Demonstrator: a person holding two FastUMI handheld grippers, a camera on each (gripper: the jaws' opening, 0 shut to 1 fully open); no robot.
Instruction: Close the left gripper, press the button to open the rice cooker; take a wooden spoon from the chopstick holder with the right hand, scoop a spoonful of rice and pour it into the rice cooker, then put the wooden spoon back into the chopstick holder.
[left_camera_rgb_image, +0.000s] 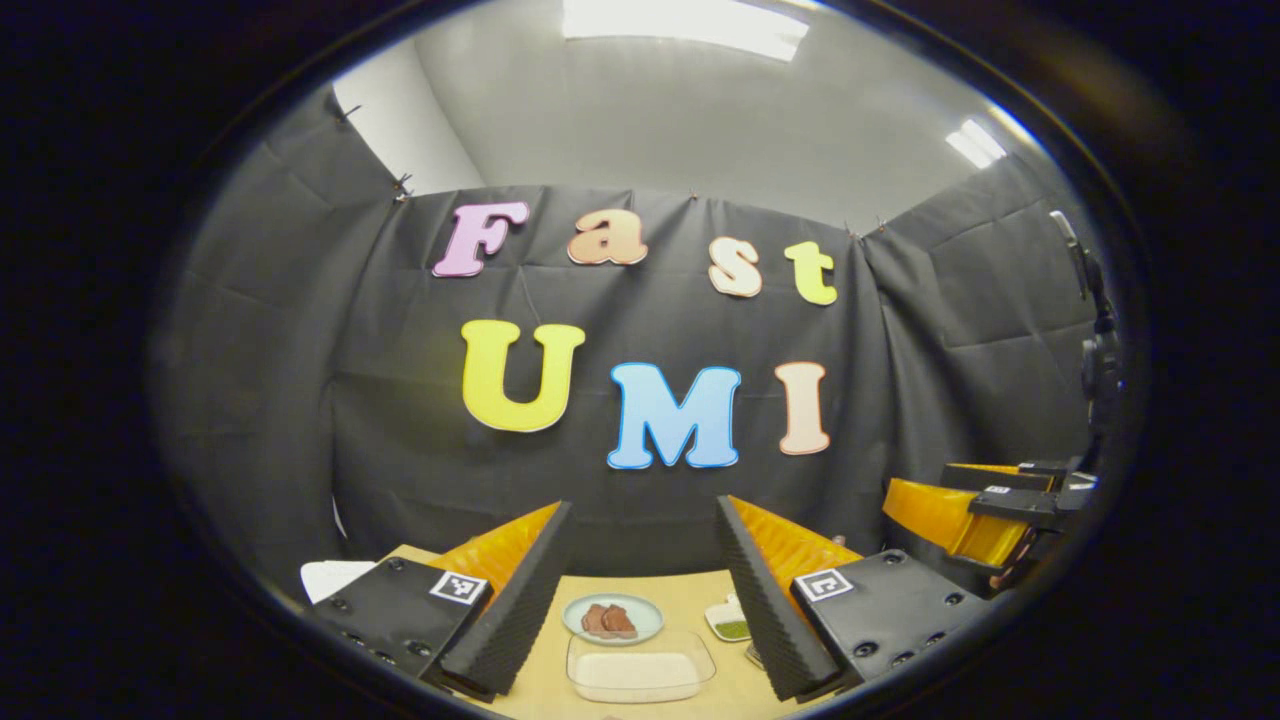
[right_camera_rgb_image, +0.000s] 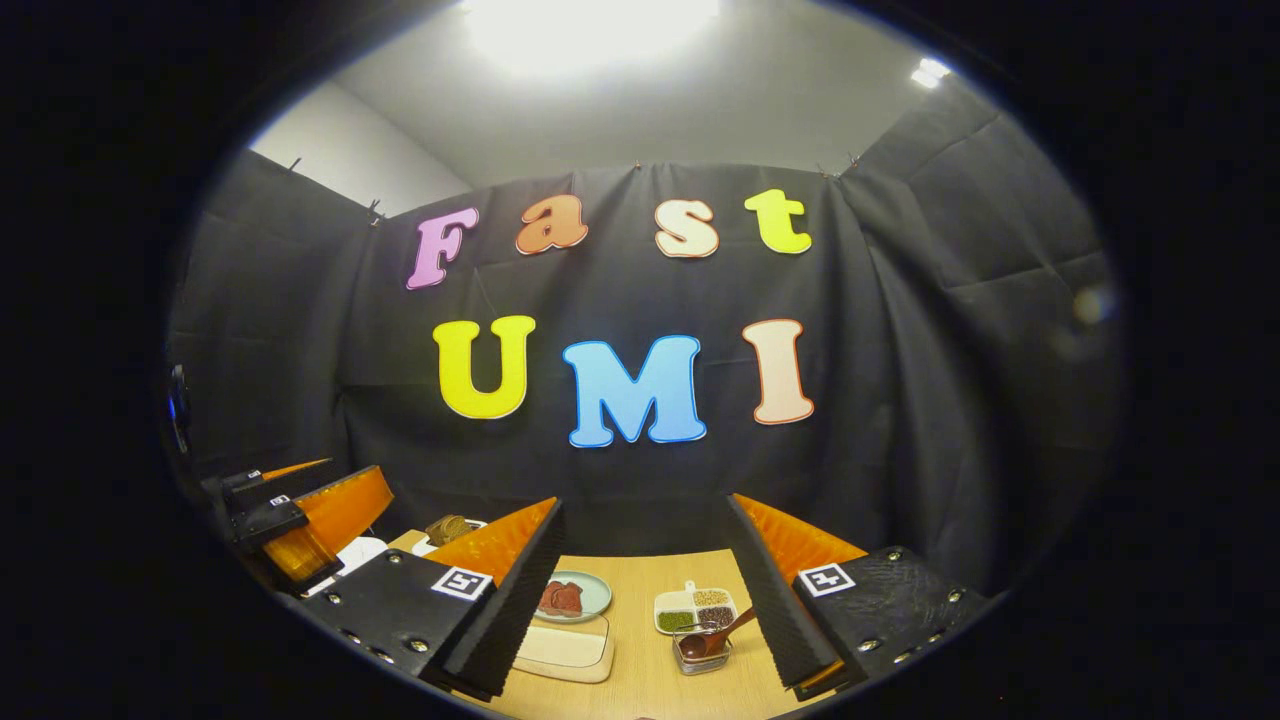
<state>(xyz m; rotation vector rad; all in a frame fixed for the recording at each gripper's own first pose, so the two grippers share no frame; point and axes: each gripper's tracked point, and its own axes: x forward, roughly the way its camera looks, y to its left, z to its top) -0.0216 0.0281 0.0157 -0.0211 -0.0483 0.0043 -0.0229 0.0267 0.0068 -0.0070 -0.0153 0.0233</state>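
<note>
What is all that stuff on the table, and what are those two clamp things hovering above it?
Table: one, light wood, below both grippers.
Round plate: one, pale blue-green, holding brownish-red food, far middle.
Clear container: one, see-through, white contents, in front of the plate.
Divided dish: one, white, four compartments of green and brown grains, right of the plate.
Wooden spoon: one, brown, leaning in a small clear holder.
White object: one, far left; unclear what.
Left gripper: fingers wide apart.
Right gripper: fingers wide apart.
</note>
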